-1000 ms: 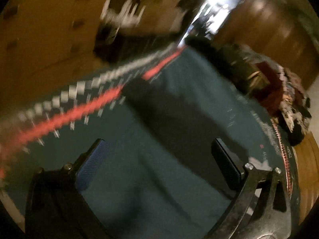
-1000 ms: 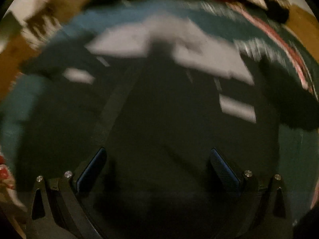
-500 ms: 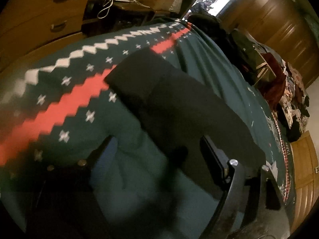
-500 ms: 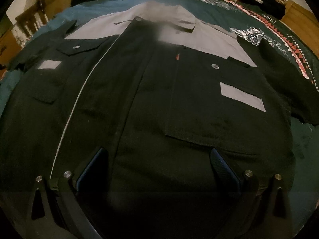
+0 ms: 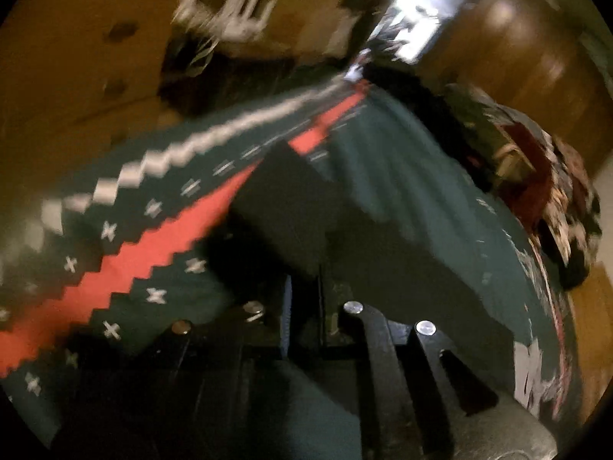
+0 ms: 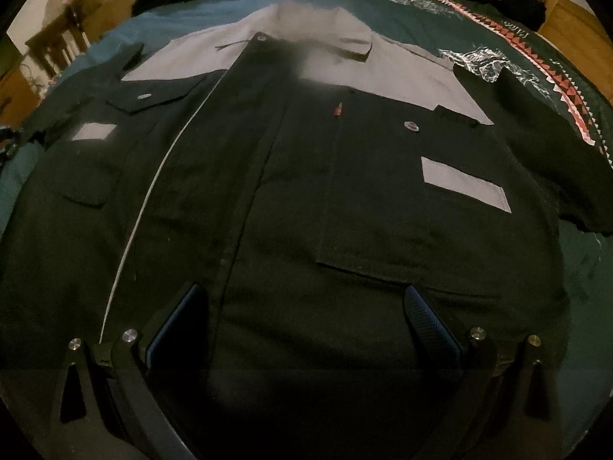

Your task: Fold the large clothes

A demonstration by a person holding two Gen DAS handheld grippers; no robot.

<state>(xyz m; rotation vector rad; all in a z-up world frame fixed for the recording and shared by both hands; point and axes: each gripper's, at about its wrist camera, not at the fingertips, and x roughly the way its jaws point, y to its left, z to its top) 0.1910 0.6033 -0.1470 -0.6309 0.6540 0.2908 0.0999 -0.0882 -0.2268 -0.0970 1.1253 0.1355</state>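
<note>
A large black work shirt (image 6: 291, 191) with a grey yoke, collar and grey patches lies spread face up on a teal patterned blanket (image 6: 582, 268). My right gripper (image 6: 306, 318) is open and empty, hovering over the shirt's lower front. In the left wrist view the shirt's black sleeve (image 5: 291, 207) runs from the blanket into my left gripper (image 5: 306, 306), whose jaws are closed on the sleeve edge. The left view is blurred by motion.
The blanket (image 5: 402, 176) has a red and white zigzag border (image 5: 126, 260). A wooden dresser (image 5: 69, 76) stands at the left, wooden doors (image 5: 517, 61) at the back. A pile of other clothes (image 5: 544, 199) lies at the blanket's far right.
My left gripper has closed from open onto the black sleeve. The right gripper has stayed still, open over the shirt.
</note>
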